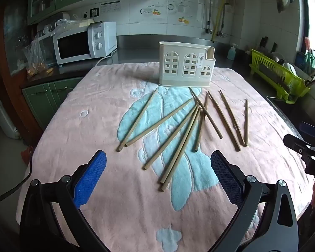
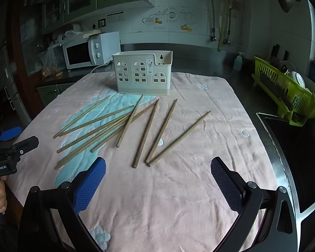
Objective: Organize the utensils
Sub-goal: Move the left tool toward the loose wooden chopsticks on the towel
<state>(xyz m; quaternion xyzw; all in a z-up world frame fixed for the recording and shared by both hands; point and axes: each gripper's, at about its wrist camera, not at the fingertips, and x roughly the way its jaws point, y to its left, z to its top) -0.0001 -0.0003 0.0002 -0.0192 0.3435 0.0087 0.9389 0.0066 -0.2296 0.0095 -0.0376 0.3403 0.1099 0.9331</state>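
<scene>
Several wooden chopsticks lie scattered on a pink towel, fanned out in front of a cream utensil holder with window cut-outs that stands upright at the towel's far side. My left gripper is open and empty, hovering just short of the near chopstick ends. In the right wrist view the chopsticks and holder show again. My right gripper is open and empty, near the ends of the right-hand chopsticks. Each gripper shows at the edge of the other's view.
A white microwave stands at the back left on the counter. A green dish rack sits at the right by a sink. A soap bottle stands near the tiled wall. The towel covers the work surface.
</scene>
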